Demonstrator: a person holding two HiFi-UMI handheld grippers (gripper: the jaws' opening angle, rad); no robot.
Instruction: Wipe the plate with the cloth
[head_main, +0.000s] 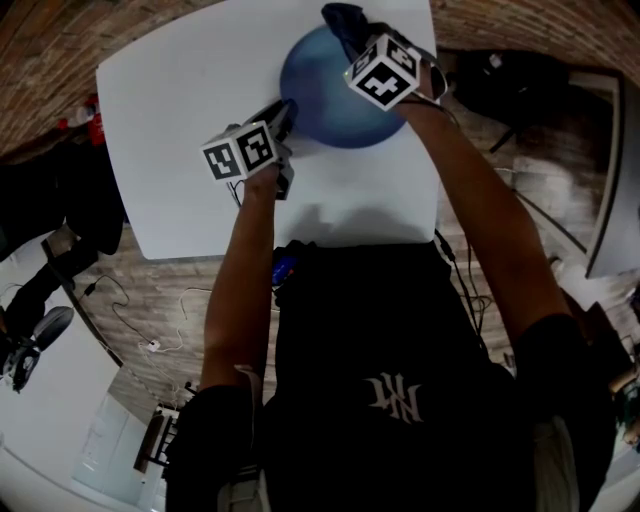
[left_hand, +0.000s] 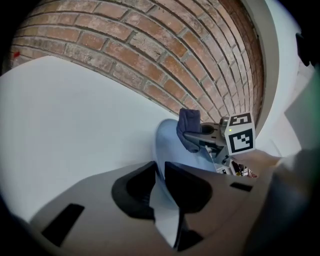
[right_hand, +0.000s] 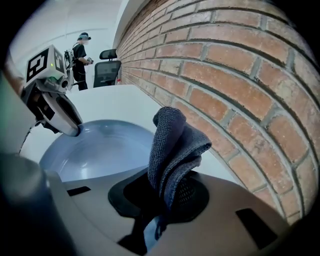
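The left tool (left_hand: 161, 176) is being clenched on the plate's (left_hand: 170, 145) rim, on the white bench (left_hand: 75, 115); a cloth (right_hand: 172, 145) is being grasped by the right tool (right_hand: 162, 200) at the plate's far side.

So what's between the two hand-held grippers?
The blue plate: in the head view its bare middle spans from the left hand-held gripper on its rim to the right hand-held gripper holding the cloth.
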